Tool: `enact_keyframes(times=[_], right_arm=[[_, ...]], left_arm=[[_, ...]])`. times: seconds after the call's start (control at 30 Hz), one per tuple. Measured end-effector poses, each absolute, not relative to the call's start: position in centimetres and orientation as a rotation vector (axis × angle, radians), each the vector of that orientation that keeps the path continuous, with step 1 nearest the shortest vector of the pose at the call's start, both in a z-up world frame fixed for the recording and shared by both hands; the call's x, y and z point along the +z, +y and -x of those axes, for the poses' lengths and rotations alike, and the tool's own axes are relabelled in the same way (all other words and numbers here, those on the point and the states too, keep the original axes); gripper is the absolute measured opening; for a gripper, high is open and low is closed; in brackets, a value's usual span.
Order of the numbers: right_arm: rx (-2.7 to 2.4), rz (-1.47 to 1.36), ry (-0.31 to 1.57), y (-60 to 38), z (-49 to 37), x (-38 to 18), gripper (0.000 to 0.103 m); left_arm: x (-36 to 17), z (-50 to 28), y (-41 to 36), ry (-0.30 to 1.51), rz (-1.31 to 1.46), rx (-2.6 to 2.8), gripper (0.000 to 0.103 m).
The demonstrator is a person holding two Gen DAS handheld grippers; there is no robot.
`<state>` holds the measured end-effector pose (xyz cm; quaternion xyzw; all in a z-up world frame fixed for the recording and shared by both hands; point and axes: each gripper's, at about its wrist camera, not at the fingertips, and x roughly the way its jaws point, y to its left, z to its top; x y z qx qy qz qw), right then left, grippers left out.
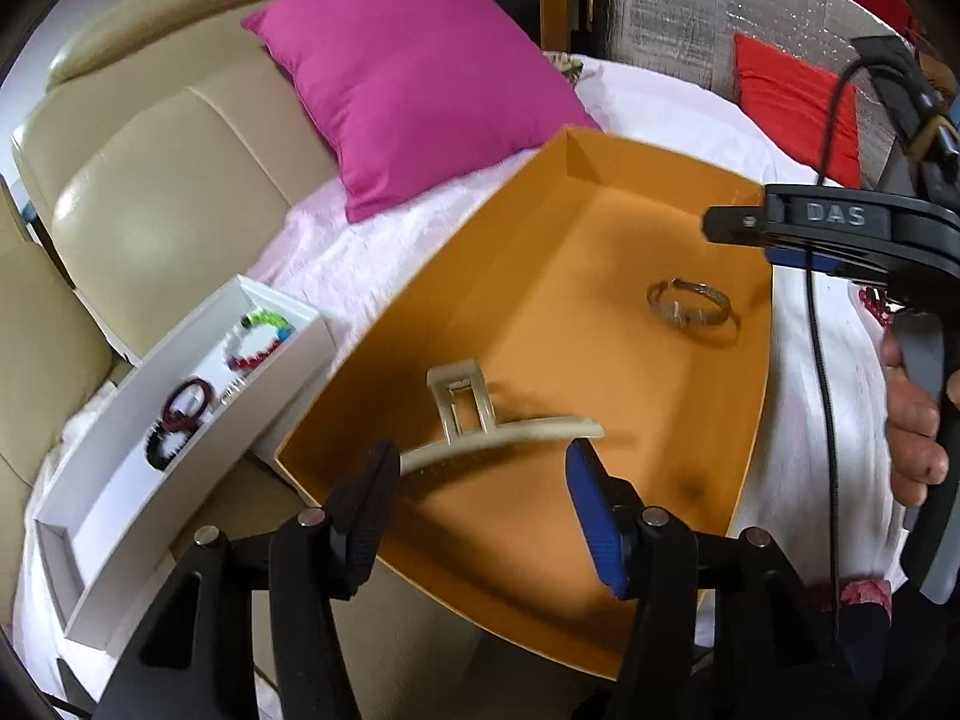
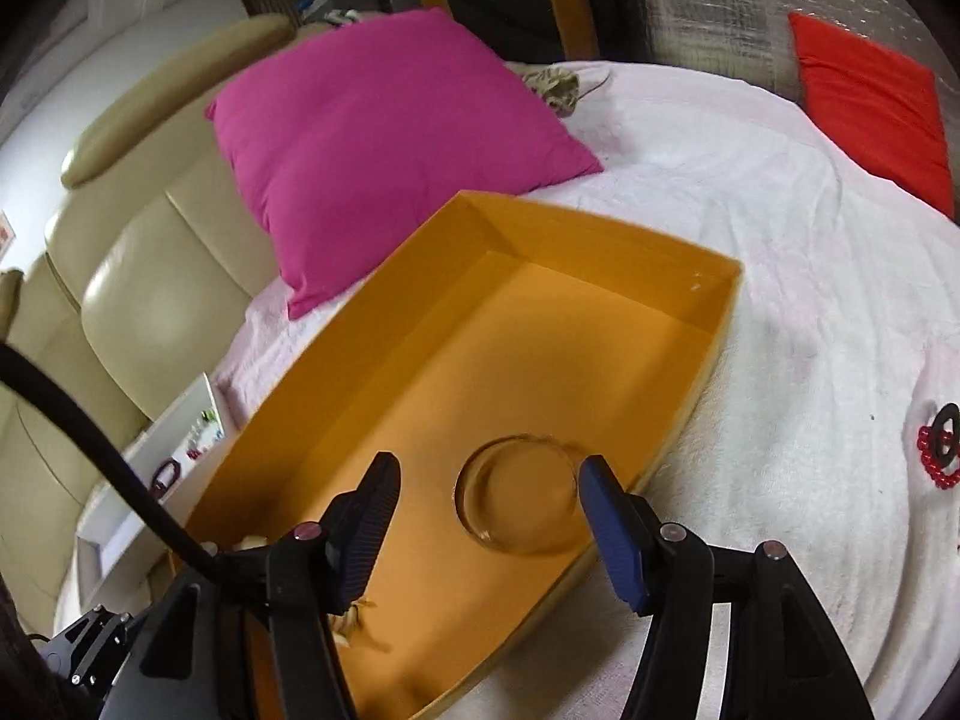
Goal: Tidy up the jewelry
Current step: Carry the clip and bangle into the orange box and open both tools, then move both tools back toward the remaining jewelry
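Observation:
An open orange box [image 1: 522,228] sits on a white blanket. In the left wrist view a beige hair claw clip [image 1: 474,414], blurred, lies in the box just past my left gripper [image 1: 480,468]. That gripper's jaws stand apart and do not press on the clip. A silvery bangle [image 1: 690,312] rests on the box floor under my right gripper [image 1: 738,225]. In the right wrist view the bangle [image 2: 516,492] lies between the fingers of the right gripper [image 2: 489,480], which stand wide and apart from it. A white tray [image 1: 120,480] to the left of the box holds a multicoloured bead bracelet [image 1: 258,339] and dark hair ties [image 1: 186,402].
A red bead bracelet with a black ring [image 2: 939,450] lies on the blanket [image 2: 780,240] to the right of the box. A pink pillow [image 2: 384,138] leans behind the box, a red pillow [image 2: 876,102] lies at the far right, and a beige sofa [image 1: 150,180] rises on the left. A person's hand [image 1: 912,438] holds the right gripper.

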<state>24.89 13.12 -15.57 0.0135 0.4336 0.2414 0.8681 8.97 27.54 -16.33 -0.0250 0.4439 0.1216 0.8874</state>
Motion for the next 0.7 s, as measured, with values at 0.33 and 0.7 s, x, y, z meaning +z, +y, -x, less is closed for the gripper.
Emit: enact_keyframes(times=[0.33,0.7], right_arm=[[0.484,-0.163,0.789,6.1,-22.5,-11.6,0.066],[0.341,-0.317,0.692,-9.6,-17.3,-9.3,0.066]], left_arm=[[-13.6,-8.3,24.5,0.884,-0.007,0.237,0.059],[-11.1,-7.2,17.9,0.838,-0.093,0.168,0.067]])
